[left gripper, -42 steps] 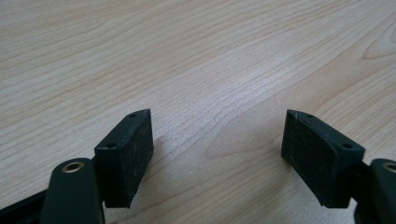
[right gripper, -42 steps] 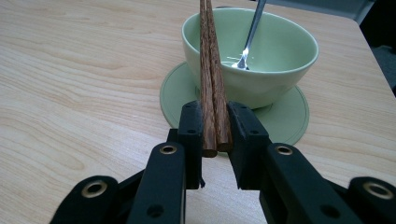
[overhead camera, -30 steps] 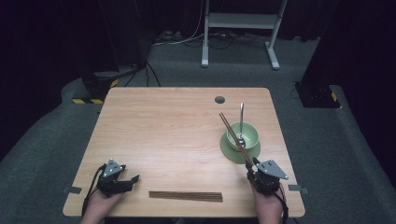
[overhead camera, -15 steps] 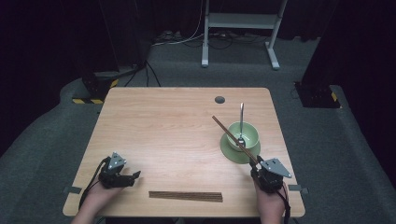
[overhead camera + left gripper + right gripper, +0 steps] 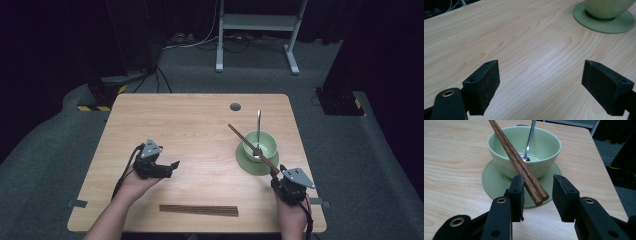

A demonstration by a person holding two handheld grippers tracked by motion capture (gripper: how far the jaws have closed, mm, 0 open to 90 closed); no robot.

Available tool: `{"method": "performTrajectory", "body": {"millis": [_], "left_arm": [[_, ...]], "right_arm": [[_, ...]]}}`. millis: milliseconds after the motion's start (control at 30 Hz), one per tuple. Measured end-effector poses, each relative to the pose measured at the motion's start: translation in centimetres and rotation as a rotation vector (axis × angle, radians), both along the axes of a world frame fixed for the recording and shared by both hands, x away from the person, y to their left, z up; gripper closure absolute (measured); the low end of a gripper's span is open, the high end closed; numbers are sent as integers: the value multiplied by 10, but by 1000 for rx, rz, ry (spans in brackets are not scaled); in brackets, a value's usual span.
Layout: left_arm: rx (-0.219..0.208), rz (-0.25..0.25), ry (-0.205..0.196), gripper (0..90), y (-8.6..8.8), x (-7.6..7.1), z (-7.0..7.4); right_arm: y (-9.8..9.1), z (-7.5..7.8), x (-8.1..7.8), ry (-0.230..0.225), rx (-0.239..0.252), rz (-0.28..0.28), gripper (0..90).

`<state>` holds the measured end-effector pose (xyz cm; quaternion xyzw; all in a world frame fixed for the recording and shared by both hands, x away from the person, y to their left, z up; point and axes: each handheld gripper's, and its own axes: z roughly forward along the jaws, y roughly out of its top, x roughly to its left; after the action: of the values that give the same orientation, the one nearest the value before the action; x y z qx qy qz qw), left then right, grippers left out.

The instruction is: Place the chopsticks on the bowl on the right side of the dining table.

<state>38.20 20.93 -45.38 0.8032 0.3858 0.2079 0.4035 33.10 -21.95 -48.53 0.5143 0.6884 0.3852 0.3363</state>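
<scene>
the right gripper [image 5: 276, 171] sits at the near right of the wooden table [image 5: 200, 125], its jaws parted around the near ends of a pair of brown chopsticks [image 5: 519, 162]. the jaws have just been opening and a gap shows at the right pad, so the sticks lie loose between them, leaning across the rim of a green bowl [image 5: 544, 145]. the bowl stands on a green saucer [image 5: 491, 182] with a metal spoon [image 5: 530, 140] inside. the left gripper [image 5: 170, 166] hovers over bare wood at the left, its jaws just opened wide with nothing between. a second pair of chopsticks [image 5: 198, 210] lies flat near the front edge.
</scene>
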Motion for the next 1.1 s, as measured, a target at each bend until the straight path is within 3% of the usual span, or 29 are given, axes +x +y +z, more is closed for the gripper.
{"method": "performTrajectory", "body": {"millis": [33,133,167,367,533,667,800,967,1100], "left_arm": [[0,0,0,152,0,0,0],[-90,-22,49,153,-17,12,-8],[-97,-22,51,153,-20,14,-9],[-81,-17,37,163,-50,27,-14],[-93,-36,75,175,-73,40,-17],[-78,-23,55,195,-91,49,-19],[-68,-20,51,198,-102,55,-20],[-37,23,51,232,-117,68,-24],[-53,41,57,245,-121,74,-25]], "right_arm": [[0,0,0,0,0,0,616],[-3,0,1,1,1,-9,596],[-3,1,3,9,-8,-14,586],[-8,3,9,16,-21,-27,576],[-15,1,15,27,-27,-29,558],[-24,-1,21,24,-10,-35,538],[-31,-1,26,24,5,-31,524],[-43,0,35,33,4,-28,524],[-48,1,42,35,-3,-24,540]]}}
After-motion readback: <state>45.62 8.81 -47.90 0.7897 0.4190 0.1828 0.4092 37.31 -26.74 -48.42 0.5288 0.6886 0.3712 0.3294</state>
